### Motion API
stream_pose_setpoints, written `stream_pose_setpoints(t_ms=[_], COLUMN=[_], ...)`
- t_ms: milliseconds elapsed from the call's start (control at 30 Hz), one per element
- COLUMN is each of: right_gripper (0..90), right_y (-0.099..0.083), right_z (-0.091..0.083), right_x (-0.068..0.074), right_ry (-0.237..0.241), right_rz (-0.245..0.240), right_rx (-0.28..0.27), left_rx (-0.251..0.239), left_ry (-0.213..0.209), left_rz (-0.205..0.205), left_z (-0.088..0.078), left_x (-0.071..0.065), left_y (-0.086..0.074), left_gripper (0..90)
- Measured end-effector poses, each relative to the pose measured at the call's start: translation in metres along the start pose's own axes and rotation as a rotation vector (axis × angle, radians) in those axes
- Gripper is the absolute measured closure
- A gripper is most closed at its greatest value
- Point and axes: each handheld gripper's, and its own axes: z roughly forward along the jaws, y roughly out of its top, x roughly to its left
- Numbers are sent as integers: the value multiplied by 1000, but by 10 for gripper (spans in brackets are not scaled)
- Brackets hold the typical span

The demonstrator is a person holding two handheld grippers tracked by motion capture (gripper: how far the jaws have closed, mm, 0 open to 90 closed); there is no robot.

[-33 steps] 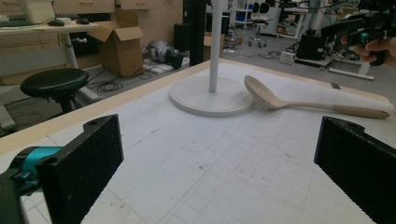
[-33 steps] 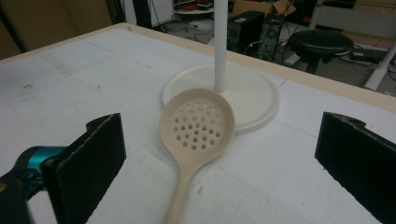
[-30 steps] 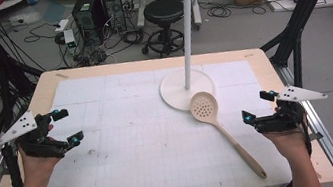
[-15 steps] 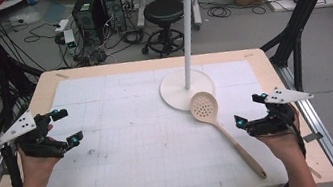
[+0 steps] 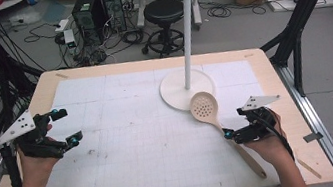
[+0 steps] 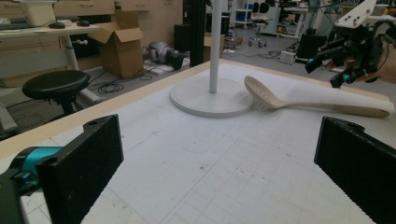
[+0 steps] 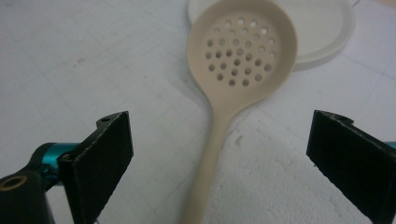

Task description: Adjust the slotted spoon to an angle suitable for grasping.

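A beige slotted spoon (image 5: 214, 119) lies flat on the white gridded mat (image 5: 127, 145) that covers the wooden table (image 5: 272, 71), toward its right side. Its perforated bowl rests against the edge of the round white base of a tall stand (image 5: 187, 89), seemingly overlapping the rim a little, and its handle runs back toward the person's near right corner. The right gripper (image 5: 235, 133) is down low over the middle of that handle; its jaws are spread wide and have just been closing a little, with the handle lying between them but neither pad pressing on it. In the right gripper view the slotted spoon (image 7: 233, 79) runs up the middle of the gap, the bowl's holes plain to see and the stand's base (image 7: 322, 32) just behind it. The left gripper (image 5: 61, 128) is held above the mat at the table's left side, well apart from the spoon, its jaws wide apart with nothing in them. The left gripper view looks across the mat between its own two black pads to the stand's pole and base (image 6: 210, 95), the spoon (image 6: 299, 99) lying on its side beside them, and the right gripper (image 6: 348, 46) above the handle's far end; how close that gripper sits to the handle is hard to judge from this angle.
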Motion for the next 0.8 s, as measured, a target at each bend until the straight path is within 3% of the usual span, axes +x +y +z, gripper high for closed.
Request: stream_pose_setpoints(t_ms=[33, 67, 200, 400, 567, 800], right_gripper=[84, 160, 171, 276, 362, 417], right_y=[0, -2, -4, -4, -5, -7], right_z=[0, 3, 7, 14, 18, 25], right_x=[0, -1, -2, 2, 3, 1], right_ry=[0, 6, -2, 13, 25, 38], right_rz=[0, 15, 24, -7, -5, 39], right_rx=[0, 27, 68, 139, 188, 259], left_rx=[-1, -3, -3, 9, 10, 14], left_ry=[0, -2, 0, -6, -8, -7], left_rz=[3, 4, 3, 4, 6, 7], left_z=[0, 0, 0, 2, 3, 2], left_x=[0, 0, 0, 0, -1, 0], left_y=[0, 1, 1, 0, 0, 0], left_gripper=[17, 17, 17, 17, 17, 17])
